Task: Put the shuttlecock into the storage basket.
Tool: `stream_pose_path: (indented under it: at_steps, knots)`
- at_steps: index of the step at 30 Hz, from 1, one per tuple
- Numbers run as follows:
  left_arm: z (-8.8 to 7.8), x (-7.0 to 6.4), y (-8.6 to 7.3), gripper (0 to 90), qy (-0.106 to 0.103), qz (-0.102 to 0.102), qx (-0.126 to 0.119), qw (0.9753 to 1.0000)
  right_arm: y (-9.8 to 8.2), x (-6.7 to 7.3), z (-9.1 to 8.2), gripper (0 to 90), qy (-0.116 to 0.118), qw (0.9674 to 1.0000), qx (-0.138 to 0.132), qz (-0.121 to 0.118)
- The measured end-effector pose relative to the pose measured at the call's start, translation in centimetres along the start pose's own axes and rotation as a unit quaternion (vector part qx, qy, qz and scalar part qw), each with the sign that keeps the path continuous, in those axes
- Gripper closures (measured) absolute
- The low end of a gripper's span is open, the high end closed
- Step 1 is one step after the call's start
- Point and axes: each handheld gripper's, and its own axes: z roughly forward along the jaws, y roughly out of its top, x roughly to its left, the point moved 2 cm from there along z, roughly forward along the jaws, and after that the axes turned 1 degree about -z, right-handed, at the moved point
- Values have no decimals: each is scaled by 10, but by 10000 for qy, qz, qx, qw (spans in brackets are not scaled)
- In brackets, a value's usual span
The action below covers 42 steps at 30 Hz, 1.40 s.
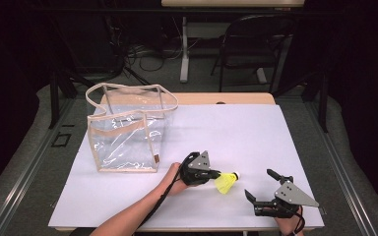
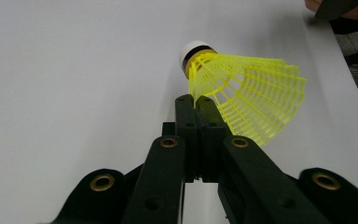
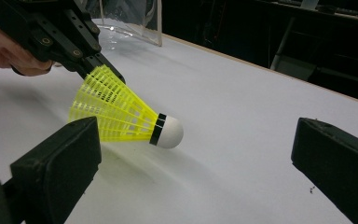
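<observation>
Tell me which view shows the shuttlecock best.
The right gripper view: the shuttlecock lies side-on, yellow skirt, black band and white tip all sharp, its skirt pinched by the left gripper. The left gripper view shows it close, partly behind the jaws. The high view shows it small, right of the clear bag.

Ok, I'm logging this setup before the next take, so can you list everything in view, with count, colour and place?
shuttlecock: one, yellow skirt with white cap, near the table's front, skirt edge pinched in the left gripper
bag: one, clear plastic with beige trim, standing open on the table's back left
table: one, white top with a wooden far edge
chair: one, black, on the floor beyond the table
left gripper: one, black with a grey plate, jaws shut on the shuttlecock
right gripper: one, black with a grey plate, jaws open, at the front right, holding nothing
forearm: one, bare, coming in from the bottom edge to the left gripper
</observation>
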Motion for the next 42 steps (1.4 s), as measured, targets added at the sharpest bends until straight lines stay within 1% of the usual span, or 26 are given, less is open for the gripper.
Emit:
stream_pose_path:
  at_steps: [5,9,16,20,27,28,37,42]
  knots:
    - [-6,3,-2,898,87,-48,-6,10000,0,0,0,10,5,10000,14,-9]
    - [-10,5,-6,899,177,-147,-16,9997,0,0,0,10,3,10000,-2,-1]
    - [-16,11,-10,899,322,-241,-42,9992,0,0,-1,11,-6,10000,1,-13]
    - [-19,13,-11,898,402,-246,2,9989,0,0,0,11,-4,10000,4,-1]
    - [-25,18,-12,898,564,-297,-32,9980,0,0,0,11,1,10000,14,-3]
    - [-26,19,-12,898,576,-285,-6,9979,0,0,0,11,2,10000,24,-2]
    - [-35,26,-12,898,791,-350,-58,9962,-1,0,0,11,-1,10000,23,-13]
    - [-39,29,-13,898,861,-404,-43,9955,-1,0,0,12,-3,10000,26,-10]
